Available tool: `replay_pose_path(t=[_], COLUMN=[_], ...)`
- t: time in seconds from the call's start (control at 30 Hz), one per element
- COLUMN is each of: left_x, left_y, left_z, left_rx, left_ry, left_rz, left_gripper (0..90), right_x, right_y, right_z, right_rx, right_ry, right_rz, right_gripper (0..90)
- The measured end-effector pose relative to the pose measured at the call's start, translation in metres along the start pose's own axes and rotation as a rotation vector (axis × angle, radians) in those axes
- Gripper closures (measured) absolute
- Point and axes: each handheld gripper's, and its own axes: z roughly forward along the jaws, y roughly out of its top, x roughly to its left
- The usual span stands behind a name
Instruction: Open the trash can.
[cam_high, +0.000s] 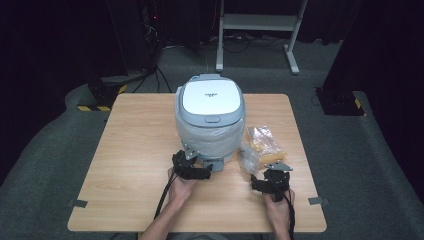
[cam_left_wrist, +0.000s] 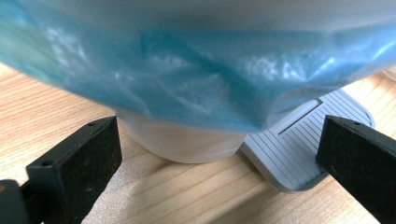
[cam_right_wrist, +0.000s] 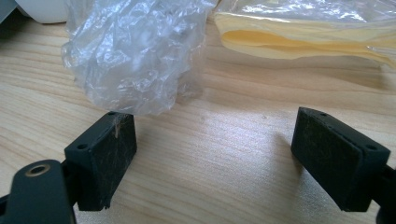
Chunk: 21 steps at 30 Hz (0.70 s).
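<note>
In the high view I have both hands at the bottom centre of the frame, each holding 1 claw over the wooden surface (cam_high: 135, 145). My left claw (cam_high: 206, 170) sits just left of centre, its tip right at the foot of the rice cooker (cam_high: 211, 112). In the left gripper view (cam_left_wrist: 219, 154) its 2 jaws stand wide apart, holding nothing, with the cooker's white base (cam_left_wrist: 187, 144) between them and the grey ribbed tab (cam_left_wrist: 299, 149) lying flat on the wood close by the right-hand jaw. Blue-tinted plastic wrap (cam_left_wrist: 187, 70) bulges across the upper half of that frame.

My right claw (cam_high: 257, 182) is at the lower right of centre in the high view. In the right gripper view (cam_right_wrist: 215, 149) its jaws are also spread wide and empty, bare wood between them. A crumpled clear plastic bag (cam_right_wrist: 130, 56) lies at the upper left, nearly touching the left-hand jaw, and a bag of yellow sheets (cam_right_wrist: 299, 37) lies at the upper right, beyond the jaws.

Farther up the high view, the cooker stands at the surface's middle, lid shut, its body wrapped in plastic
</note>
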Motion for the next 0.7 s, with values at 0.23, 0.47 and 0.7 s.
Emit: replay_pose_path(t=[0.23,0.47,0.7], left_x=[0.0007,-0.0022,-0.0016], left_y=[-0.0030,-0.0041,-0.0038], left_z=[0.0029,0.0064,0.0069], left_rx=[0.009,0.032,0.040], left_ry=[-0.004,0.017,0.010], left_rz=[-0.008,0.009,0.002], left_gripper=[0.5,0.4,0.8], right_x=[0.0004,0.0003,0.0000], right_y=[-0.0001,-0.0001,0.0000], right_z=[-0.0001,-0.0001,0.0001], right_rx=[0.001,0.001,0.000], right_ry=[0.000,0.000,0.000], right_rz=[0.005,0.005,0.002], right_gripper=[14.1,14.1,14.0])
